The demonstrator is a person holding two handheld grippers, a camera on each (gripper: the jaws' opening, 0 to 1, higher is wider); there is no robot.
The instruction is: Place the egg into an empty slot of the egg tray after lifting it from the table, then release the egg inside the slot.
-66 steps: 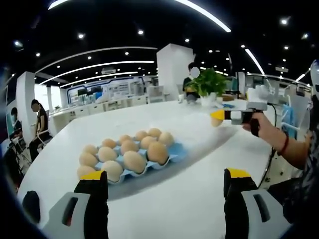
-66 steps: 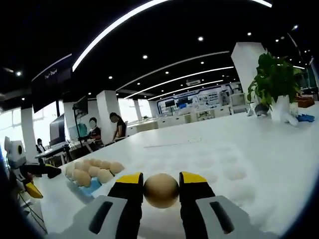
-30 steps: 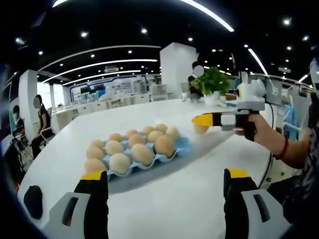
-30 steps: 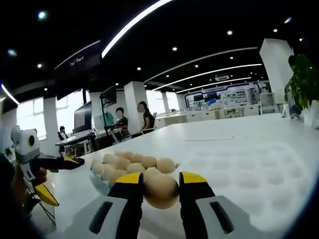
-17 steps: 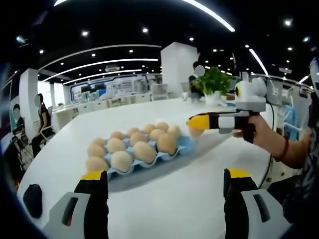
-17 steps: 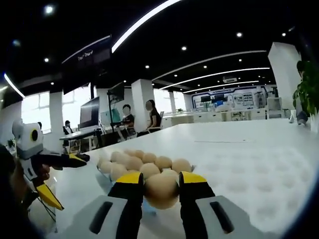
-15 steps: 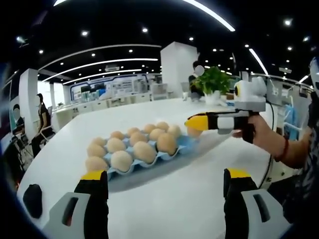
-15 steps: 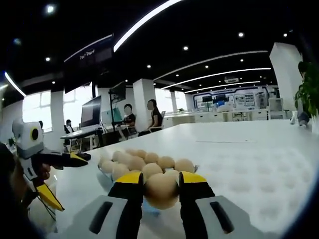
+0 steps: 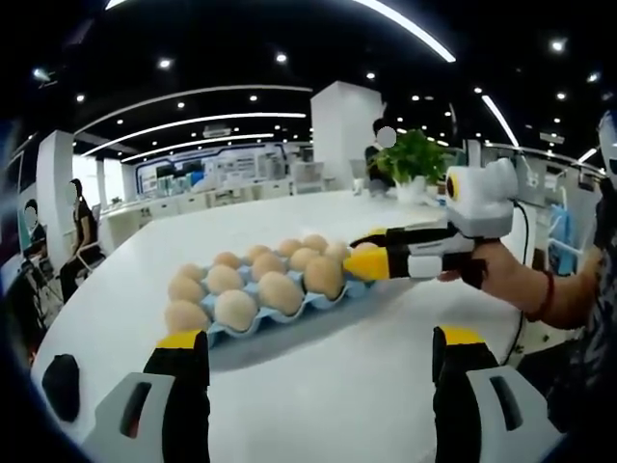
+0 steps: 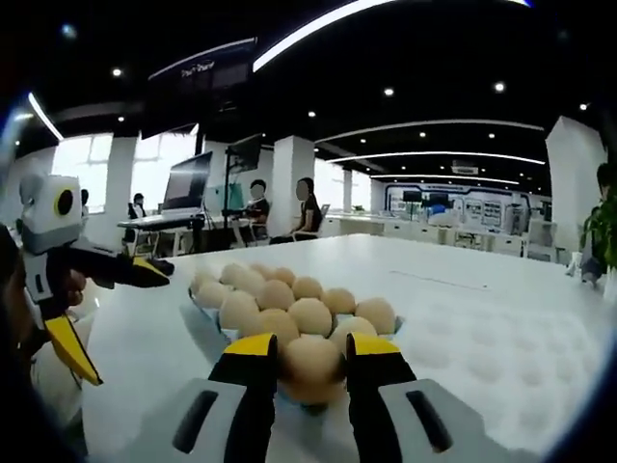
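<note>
Since a moment ago our right gripper has carried the egg in closer to the egg tray, and in the left gripper view its yellow tips now reach the tray's corner at 3 o'clock, where before they hung farther off. We see its jaws clenched on the egg, which sits between the yellow pads at 6 o'clock of the right gripper view, just in front of the nearest tray eggs. In that view the tray lies around 11 o'clock from the held egg, on the white table.

Our left gripper hangs over the table with its jaws wide apart, grasping nothing; the tray lies toward 11 o'clock between and beyond them. A hand holds the right gripper at 3 o'clock in the left gripper view. A potted plant stands at the table's far edge.
</note>
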